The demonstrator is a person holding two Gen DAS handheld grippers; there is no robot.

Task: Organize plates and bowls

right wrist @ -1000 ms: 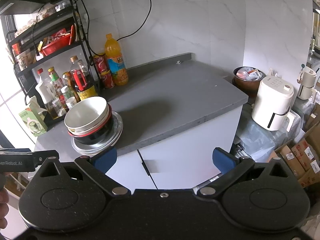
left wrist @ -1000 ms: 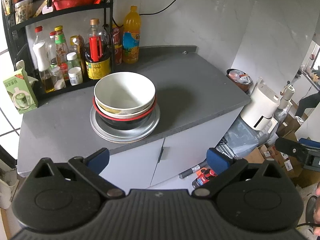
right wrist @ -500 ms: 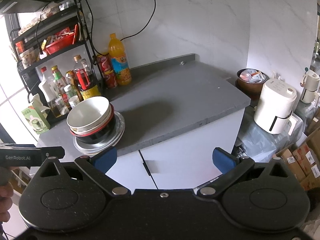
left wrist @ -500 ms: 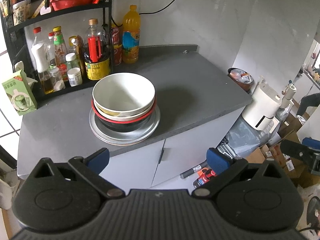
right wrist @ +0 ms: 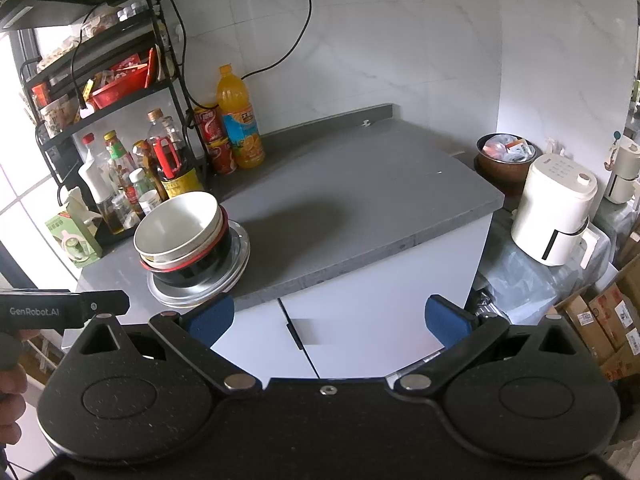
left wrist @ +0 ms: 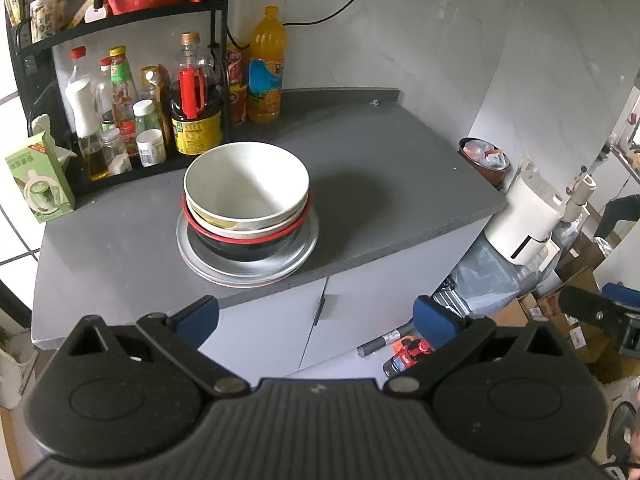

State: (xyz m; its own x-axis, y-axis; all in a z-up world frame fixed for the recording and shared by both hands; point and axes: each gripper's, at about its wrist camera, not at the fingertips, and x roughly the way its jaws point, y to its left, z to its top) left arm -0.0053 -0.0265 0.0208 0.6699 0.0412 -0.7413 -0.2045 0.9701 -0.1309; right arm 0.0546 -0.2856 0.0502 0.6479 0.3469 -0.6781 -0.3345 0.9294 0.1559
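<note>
A stack of dishes stands near the front left of the grey counter. On top is a white bowl, nested in another pale bowl and a black bowl with a red rim, all resting on metal plates. The same stack appears at the left in the right wrist view. My left gripper hangs open in front of the counter edge, below the stack, holding nothing. My right gripper is open too, empty, in front of the cabinet doors and right of the stack.
A black rack with sauce bottles, a soy bottle and an orange drink bottle lines the back left. A green carton stands at the left edge. A white appliance and cardboard boxes sit on the right.
Both grippers have drifted slightly; the stack sits a little further right and higher in the right wrist view. Nothing was grasped or moved on the counter.
</note>
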